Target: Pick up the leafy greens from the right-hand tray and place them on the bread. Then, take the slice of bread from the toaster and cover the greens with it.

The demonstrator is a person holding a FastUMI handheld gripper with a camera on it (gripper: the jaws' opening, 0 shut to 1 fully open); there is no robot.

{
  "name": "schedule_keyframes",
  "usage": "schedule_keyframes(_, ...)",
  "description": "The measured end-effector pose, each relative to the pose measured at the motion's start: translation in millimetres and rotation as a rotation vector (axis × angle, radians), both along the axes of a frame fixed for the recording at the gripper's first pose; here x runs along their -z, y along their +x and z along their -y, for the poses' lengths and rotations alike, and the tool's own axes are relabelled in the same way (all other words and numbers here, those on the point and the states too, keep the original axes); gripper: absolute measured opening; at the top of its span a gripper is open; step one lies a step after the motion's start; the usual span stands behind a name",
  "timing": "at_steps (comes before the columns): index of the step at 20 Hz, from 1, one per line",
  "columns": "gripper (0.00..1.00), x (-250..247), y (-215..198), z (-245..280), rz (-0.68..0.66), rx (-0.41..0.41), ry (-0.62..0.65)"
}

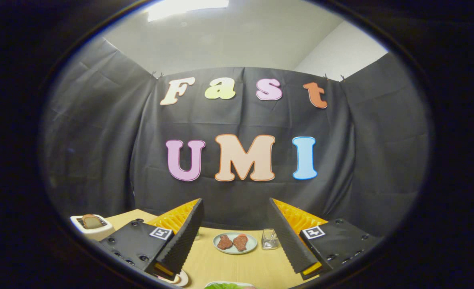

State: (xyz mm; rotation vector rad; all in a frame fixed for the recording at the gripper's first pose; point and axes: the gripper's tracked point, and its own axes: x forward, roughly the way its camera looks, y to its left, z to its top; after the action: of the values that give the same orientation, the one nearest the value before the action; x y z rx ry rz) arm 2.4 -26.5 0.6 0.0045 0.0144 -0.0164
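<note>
My gripper is held above the wooden table with its fingers wide apart and nothing between them. Leafy greens peek up from a tray right below the fingers, mostly hidden. A white toaster stands beyond the left finger with a brown slice of bread sticking out of its slot. Under the left finger shows the rim of a light plate; what lies on it is hidden.
A pale green plate with two reddish-brown pieces of meat lies on the table between and beyond the fingers. A small clear glass stands just right of it. The black cloth wall closes the table's far side.
</note>
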Motion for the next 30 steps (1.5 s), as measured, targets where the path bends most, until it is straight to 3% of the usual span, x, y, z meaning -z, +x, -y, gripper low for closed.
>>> schedule_keyframes(11,1.0,26.6,1.0,6.0,-0.082,-0.133,-0.055)
schedule_keyframes(15,1.0,52.0,-1.9,-3.4,-0.163,-0.255,-0.031)
schedule_keyframes(30,1.0,162.7,-23.1,-8.6,-0.417,-0.523,-0.142)
